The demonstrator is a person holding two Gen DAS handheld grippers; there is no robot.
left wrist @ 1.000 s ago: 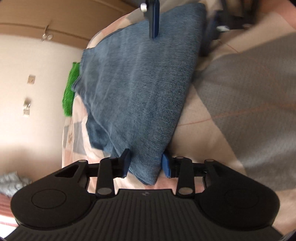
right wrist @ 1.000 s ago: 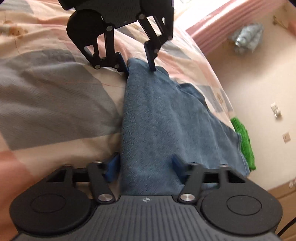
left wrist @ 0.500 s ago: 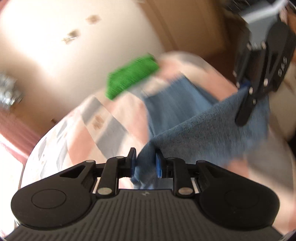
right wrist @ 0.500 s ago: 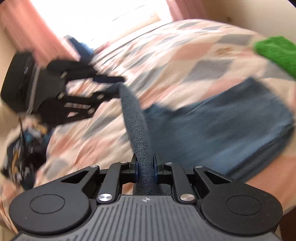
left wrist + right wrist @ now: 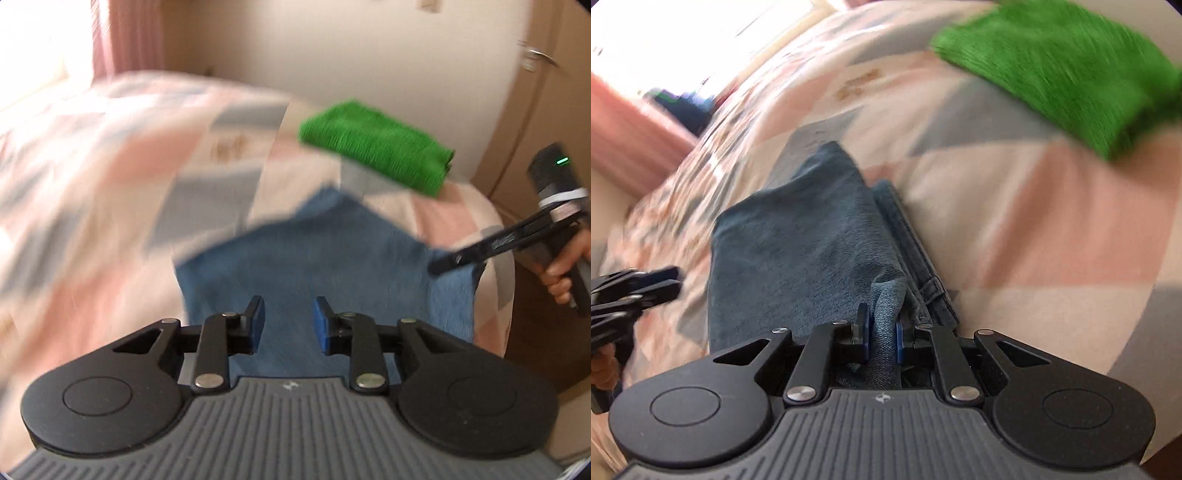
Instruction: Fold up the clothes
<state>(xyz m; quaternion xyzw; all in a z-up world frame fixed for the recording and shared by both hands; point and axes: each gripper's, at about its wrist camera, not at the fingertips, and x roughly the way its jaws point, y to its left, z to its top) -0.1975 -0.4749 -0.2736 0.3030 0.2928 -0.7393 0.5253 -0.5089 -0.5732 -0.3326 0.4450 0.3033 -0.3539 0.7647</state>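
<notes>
Left tongs (image 5: 287,320) wide, gripping nothing, poised above blue jeans (image 5: 332,258). Right tongs (image 5: 882,334) narrow, pinching bunched denim at waistband corner. Jeans lie folded on bed (image 5: 1034,229), near its edge; green towel (image 5: 376,151) beyond, apart.

Risks:
- Uneven release drags top layer askew.
- Denim snags in pads, fold lifts.
- Stack slides off bed edge.

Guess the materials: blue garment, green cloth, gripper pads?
Blue garment: looks like denim, with a twill weave and a stitched belt loop showing. Green cloth: probably microfibre or terry, matte with fuzzy pile. Right gripper pads: blue, likely rubber or plastic; unclear.
</notes>
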